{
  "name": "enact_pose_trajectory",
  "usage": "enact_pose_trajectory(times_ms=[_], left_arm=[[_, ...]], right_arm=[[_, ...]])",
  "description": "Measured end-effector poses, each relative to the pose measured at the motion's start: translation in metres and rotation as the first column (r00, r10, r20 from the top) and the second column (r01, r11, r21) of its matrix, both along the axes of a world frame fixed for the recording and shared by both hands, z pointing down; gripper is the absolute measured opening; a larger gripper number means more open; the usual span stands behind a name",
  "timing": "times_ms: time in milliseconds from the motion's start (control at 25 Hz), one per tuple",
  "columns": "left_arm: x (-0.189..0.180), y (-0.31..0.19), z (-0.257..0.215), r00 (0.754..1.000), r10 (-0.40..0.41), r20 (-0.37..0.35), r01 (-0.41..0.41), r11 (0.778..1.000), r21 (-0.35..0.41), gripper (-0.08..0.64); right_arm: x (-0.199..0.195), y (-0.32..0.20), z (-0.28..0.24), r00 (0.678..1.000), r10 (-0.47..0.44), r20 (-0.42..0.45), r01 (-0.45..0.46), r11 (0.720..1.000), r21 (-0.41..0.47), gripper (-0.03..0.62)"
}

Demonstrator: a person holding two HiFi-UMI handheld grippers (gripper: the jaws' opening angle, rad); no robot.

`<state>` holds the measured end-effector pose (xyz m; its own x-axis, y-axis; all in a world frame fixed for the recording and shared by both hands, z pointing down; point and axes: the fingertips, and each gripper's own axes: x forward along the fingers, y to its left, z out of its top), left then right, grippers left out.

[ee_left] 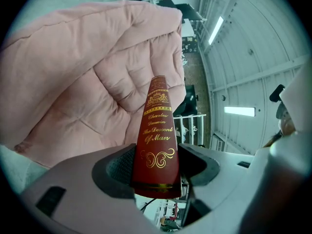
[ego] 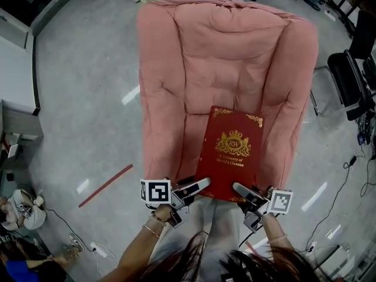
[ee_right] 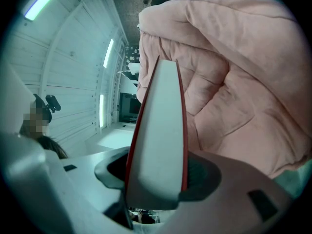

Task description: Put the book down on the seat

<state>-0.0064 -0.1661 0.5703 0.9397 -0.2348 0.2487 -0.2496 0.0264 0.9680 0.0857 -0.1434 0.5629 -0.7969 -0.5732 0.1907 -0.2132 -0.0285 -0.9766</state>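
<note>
A dark red hardback book (ego: 230, 153) with gold print is held flat above the seat of a pink padded armchair (ego: 223, 57). My left gripper (ego: 198, 188) is shut on the book's near left corner, at the spine (ee_left: 157, 140). My right gripper (ego: 239, 190) is shut on the near right corner, where the white page edge (ee_right: 158, 140) shows between the jaws. In both gripper views the pink cushion (ee_left: 87, 82) (ee_right: 243, 82) fills the space behind the book. Whether the book touches the seat cannot be told.
The armchair stands on a grey shiny floor (ego: 88, 98) with a red tape strip (ego: 106, 185). A black office chair (ego: 352, 81) stands at the right. Cables and a power strip (ego: 97, 250) lie at the lower left. A person's arms and hair (ego: 223, 263) show at the bottom.
</note>
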Motion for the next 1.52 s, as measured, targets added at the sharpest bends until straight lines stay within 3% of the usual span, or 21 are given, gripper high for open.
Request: enact_pose_trajectory(times_ms=[640, 1520], left_arm=[[0.007, 0.011, 0.030, 0.991, -0.135, 0.022, 0.136, 0.990, -0.031, 0.261], [0.013, 0.021, 0.091, 0.974, -0.209, 0.082, 0.216, 0.972, -0.093, 0.261]], right_arm=[[0.010, 0.000, 0.030, 0.996, -0.088, 0.025, 0.088, 0.996, -0.026, 0.262], [0.019, 0.006, 0.095, 0.990, -0.121, 0.072, 0.128, 0.986, -0.108, 0.262]])
